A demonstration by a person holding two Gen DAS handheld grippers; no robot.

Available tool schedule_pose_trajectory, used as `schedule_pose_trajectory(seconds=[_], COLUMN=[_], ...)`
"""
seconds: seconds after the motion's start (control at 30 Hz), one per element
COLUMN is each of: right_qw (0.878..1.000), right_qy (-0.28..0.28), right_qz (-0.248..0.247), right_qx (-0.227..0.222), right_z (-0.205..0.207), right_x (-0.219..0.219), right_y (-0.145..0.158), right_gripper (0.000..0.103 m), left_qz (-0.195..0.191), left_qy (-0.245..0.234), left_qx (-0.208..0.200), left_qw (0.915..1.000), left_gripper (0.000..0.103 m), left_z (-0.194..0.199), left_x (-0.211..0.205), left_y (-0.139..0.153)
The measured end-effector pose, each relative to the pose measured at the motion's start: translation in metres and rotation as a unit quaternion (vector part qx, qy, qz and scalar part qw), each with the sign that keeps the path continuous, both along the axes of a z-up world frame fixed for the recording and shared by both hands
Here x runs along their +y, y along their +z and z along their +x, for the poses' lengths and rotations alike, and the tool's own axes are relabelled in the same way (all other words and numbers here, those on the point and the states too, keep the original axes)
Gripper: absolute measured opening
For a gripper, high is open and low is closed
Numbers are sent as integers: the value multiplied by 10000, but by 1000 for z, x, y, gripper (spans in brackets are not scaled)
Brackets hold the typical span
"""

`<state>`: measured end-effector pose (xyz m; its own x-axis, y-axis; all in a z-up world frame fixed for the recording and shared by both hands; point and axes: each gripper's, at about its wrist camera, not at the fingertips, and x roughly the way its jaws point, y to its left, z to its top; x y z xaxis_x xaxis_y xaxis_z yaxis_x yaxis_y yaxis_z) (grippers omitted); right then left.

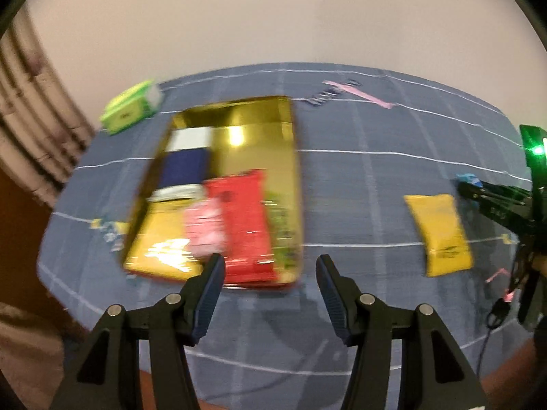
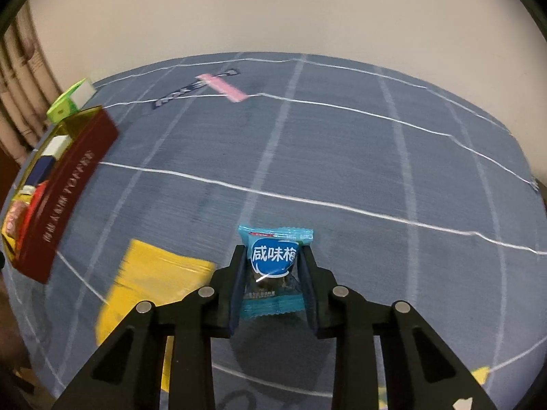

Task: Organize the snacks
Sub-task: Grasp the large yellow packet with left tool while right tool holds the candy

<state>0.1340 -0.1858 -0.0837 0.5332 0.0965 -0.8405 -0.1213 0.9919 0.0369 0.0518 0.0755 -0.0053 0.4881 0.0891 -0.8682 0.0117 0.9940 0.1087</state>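
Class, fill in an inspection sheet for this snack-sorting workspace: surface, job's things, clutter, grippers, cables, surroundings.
Surface: blue checked cloth over the table.
Job's things: gold tin holding several snack packs; yellow packet lying loose on the cloth; blue candy packet held.
Clutter: green box behind the tin; pink strip.
Grippers: left gripper open, empty; right gripper shut on the blue candy packet.
Cables: black cable at the right gripper.
Surroundings: plain wall; curtain.

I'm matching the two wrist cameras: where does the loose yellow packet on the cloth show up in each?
Left wrist: yellow packet lies right of centre, on the cloth.
Right wrist: yellow packet is lower left, partly behind the gripper.
Shared landmark: gold tin.
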Motion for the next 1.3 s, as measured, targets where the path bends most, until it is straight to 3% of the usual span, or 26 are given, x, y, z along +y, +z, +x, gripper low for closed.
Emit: schedule_pose_trajectory(seconds=[0.13, 0.33, 0.4, 0.6, 1.1, 1.3], right_qw=[9995, 9983, 9982, 9972, 9972, 9971], right_qy=[-205, -338, -383, -455, -468, -469], right_qz=[-202, -336, -224, -174, -86, -88], right_qx=[-157, -331, -406, -561, -585, -585], right_z=[-9, -18, -20, -24, -29, -29], right_x=[-21, -42, -45, -46, -51, -51], right_y=[-1, -4, -5, -6, -6, -7], right_gripper=[27, 27, 26, 26, 27, 27], left_qz=[-234, -528, -721, -1049, -954, -801], left_qy=[-333, -814, -885, -865, -342, -272], left_qx=[149, 316, 441, 797, 1013, 851], left_qw=[9991, 9948, 9925, 9875, 9897, 9928], left_gripper=[65, 69, 76, 78, 78, 78], left_z=[10, 24, 29, 45, 62, 65], left_x=[-34, -85, -98, -126, -138, -141], left_y=[-10, -22, -26, -43, -74, -78])
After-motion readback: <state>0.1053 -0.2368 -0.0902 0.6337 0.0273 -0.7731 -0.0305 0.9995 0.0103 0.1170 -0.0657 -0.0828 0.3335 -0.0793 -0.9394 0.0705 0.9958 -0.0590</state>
